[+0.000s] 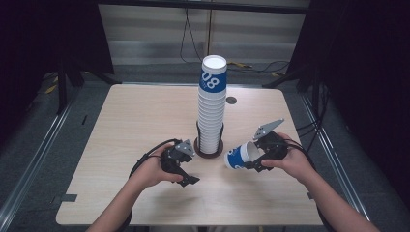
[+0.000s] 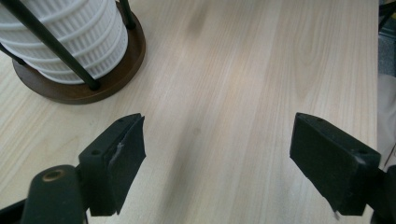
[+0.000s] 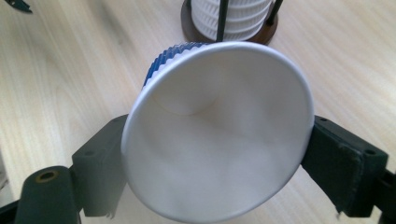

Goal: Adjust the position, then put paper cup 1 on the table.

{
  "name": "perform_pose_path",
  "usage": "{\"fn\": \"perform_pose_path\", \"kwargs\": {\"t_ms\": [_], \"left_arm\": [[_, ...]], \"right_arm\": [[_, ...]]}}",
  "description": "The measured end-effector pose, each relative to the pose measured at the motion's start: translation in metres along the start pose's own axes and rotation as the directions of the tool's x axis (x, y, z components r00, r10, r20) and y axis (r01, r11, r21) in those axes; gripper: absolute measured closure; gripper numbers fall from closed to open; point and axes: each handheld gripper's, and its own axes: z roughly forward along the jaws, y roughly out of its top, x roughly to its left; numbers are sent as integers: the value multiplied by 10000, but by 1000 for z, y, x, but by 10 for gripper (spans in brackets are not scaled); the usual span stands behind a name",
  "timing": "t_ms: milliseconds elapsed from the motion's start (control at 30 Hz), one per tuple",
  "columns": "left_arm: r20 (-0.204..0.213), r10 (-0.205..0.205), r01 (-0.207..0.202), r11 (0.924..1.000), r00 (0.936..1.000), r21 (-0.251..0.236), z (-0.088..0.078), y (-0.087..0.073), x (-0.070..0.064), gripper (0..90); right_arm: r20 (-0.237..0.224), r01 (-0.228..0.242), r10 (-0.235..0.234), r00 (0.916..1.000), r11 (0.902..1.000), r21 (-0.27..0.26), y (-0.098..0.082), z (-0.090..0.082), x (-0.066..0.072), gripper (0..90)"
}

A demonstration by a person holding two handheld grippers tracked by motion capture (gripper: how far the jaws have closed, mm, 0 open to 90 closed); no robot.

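Sideways, blue cup [image 1: 238, 156], base toward the stack [image 1: 212, 111]

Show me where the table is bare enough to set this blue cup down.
Bare wood runs along the table's left side and far corners, and along the near edge between the forearms. It is crowded mid-table: the cup stack in its holder, the left hand-held gripper beside it, and the right hand-held gripper holding the blue cup.

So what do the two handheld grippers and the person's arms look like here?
Both the left gripper and the right gripper are black, blocky tools with two flat rectangular black jaws. Each carries a grey three-cornered plate on top and trails a looping black cable. The forearms are bare, with no sleeves or gloves visible.
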Motion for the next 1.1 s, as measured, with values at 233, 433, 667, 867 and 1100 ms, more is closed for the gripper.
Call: {"fn": "perform_pose_path", "kwargs": {"t_ms": [233, 433, 667, 867, 1100], "left_arm": [[0, 5, -5, 9999, 10000, -102, -2, 0, 0, 180], [23, -19, 19, 9999, 10000, -134, -1, 1, -1, 180], [69, -42, 43, 9999, 10000, -147, -1, 1, -1, 180], [73, 1, 0, 9999, 10000, -142, -2, 1, -1, 182], [31, -18, 19, 9998, 10000, -174, -4, 0, -1, 183]], "right_arm": [[374, -430, 409, 9985, 9975, 567, 2, 1, -9, 142], [431, -512, 473, 9980, 9943, 940, 5, 7, -10, 139], [633, -785, 715, 9954, 9901, 1160, 5, 11, -15, 139], [817, -981, 883, 9927, 9873, 1247, 4, 13, -21, 137], [1044, -1094, 939, 9901, 9819, 1546, 7, 19, -24, 134]]}}
